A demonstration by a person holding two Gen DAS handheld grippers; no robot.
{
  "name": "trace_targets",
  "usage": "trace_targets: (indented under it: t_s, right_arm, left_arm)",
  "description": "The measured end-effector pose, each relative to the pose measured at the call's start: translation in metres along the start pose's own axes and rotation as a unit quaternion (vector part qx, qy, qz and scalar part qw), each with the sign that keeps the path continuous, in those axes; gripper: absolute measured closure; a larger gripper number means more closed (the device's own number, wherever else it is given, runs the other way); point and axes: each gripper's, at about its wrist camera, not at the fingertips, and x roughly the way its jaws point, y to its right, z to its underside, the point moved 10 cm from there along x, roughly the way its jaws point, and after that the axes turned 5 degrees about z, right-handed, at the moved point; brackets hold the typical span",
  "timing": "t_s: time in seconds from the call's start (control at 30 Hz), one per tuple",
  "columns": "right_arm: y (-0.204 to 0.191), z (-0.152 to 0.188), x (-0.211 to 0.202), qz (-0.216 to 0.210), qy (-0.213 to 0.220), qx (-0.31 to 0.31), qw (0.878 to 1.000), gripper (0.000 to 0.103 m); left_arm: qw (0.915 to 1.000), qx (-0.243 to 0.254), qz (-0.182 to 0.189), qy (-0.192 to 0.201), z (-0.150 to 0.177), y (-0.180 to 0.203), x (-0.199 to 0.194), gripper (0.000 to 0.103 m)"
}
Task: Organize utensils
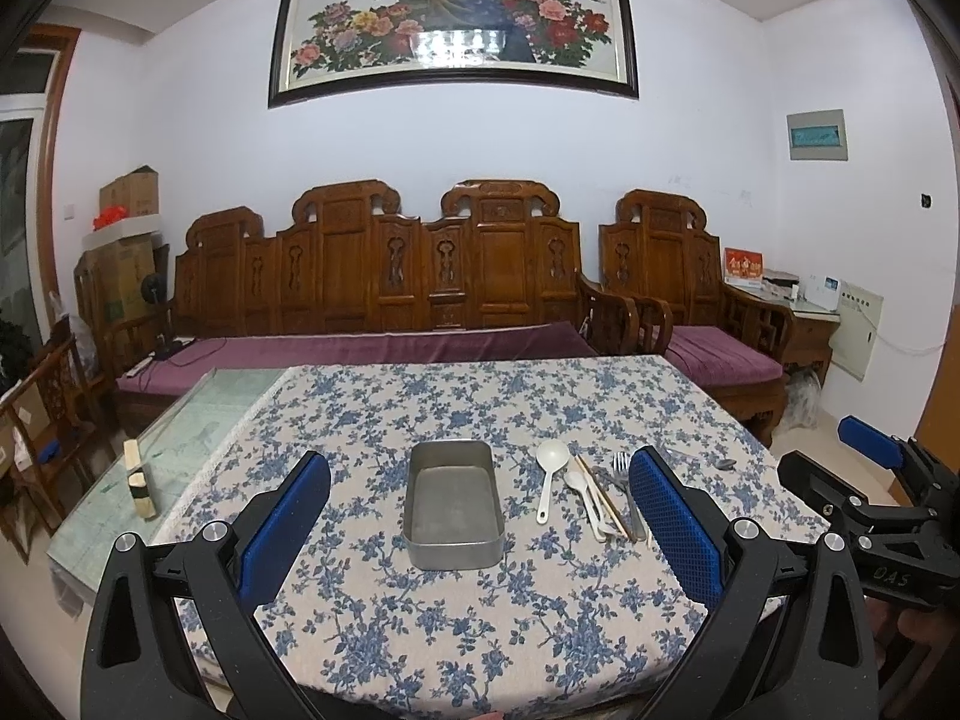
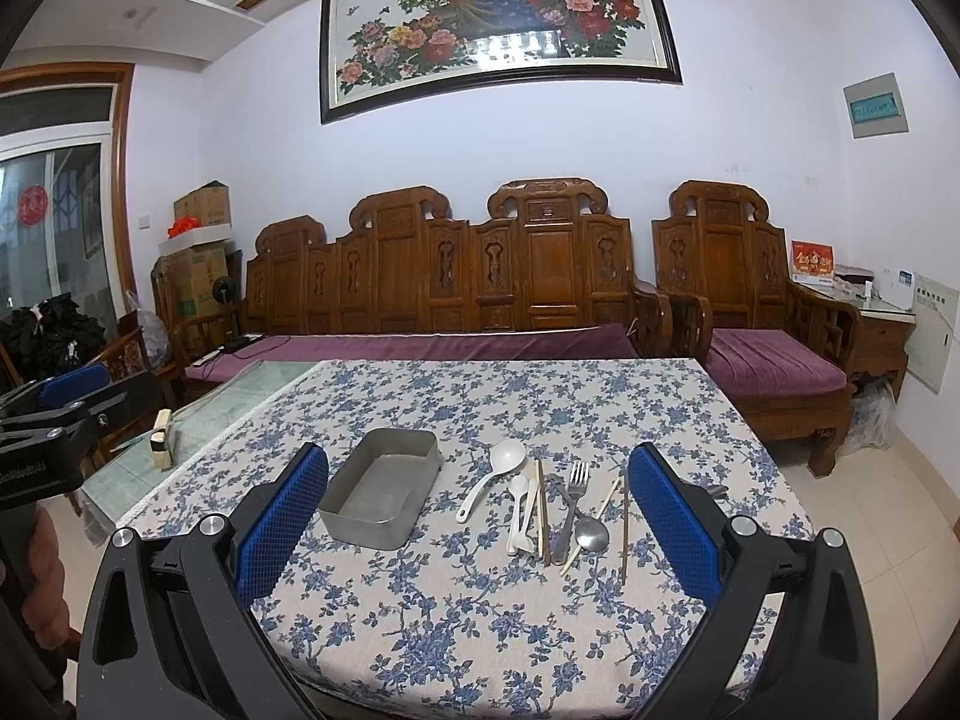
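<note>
A table (image 1: 456, 618) covered by a blue-flowered cloth (image 2: 480, 612) held a bare metal tin (image 1: 453, 504) and, just to its right, a loose cluster of utensils. The left gripper (image 1: 480, 540) hung above the near edge of the table with its blue-padded fingers (image 1: 285, 531) spread wide and nothing between them; the tin sat framed in that gap. The right gripper (image 2: 480, 534) was likewise spread wide and held nothing, and its view looked down on the utensils lying on the cloth. Nearest the tin lay a large white ladle (image 2: 489, 477), its bowl pointing away and its handle angled toward the tin. Beside it lay two small white spoons (image 2: 521, 513), close together, then a pair of chopsticks (image 2: 543, 510) running almost straight toward the camera. Next came a metal fork (image 2: 573, 501) with its tines pointing away, and a metal spoon (image 2: 592, 534) with its bowl near the camera, the two overlapping. A pale chopstick (image 2: 591, 525) crossed them at a slant, and a darker one (image 2: 624, 531) lay alone at the far right. On the uncovered glass part of the table, left of the cloth, stood a small wooden block (image 1: 138, 483). Behind the table stood a carved wooden bench (image 2: 444, 282) with purple cushions, and a framed peacock picture (image 2: 498, 24) hung on the wall.
</note>
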Motion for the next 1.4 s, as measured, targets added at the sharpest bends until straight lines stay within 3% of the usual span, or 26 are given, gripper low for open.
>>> trace_targets:
  t_s: [0.23,0.6,0.77,1.07,1.4]
  right_arm:
    - [0.008,0.016,0.027,-0.007,-0.017,-0.019,1.0,0.003]
    - [0.036,0.04,0.098,-0.023,-0.084,-0.045,0.995,0.035]
    - [0.068,0.055,0.143,-0.02,-0.128,-0.041,0.991,0.044]
    - [0.129,0.097,0.229,-0.02,-0.222,-0.023,0.975,0.055]
    - [0.156,0.17,0.303,0.018,-0.311,-0.029,0.95,0.073]
  left_arm:
    - [0.9992,-0.001,0.013,-0.039,0.019,-0.002,0.029,0.006]
    - [0.9935,0.013,0.047,-0.103,0.049,0.007,0.095,0.006]
    - [0.9906,0.016,0.068,-0.118,0.058,0.015,0.119,0.006]
    - [0.9834,0.023,0.094,-0.153,0.072,0.03,0.163,0.006]
    - [0.9719,0.036,0.104,-0.208,0.097,0.043,0.209,0.006]
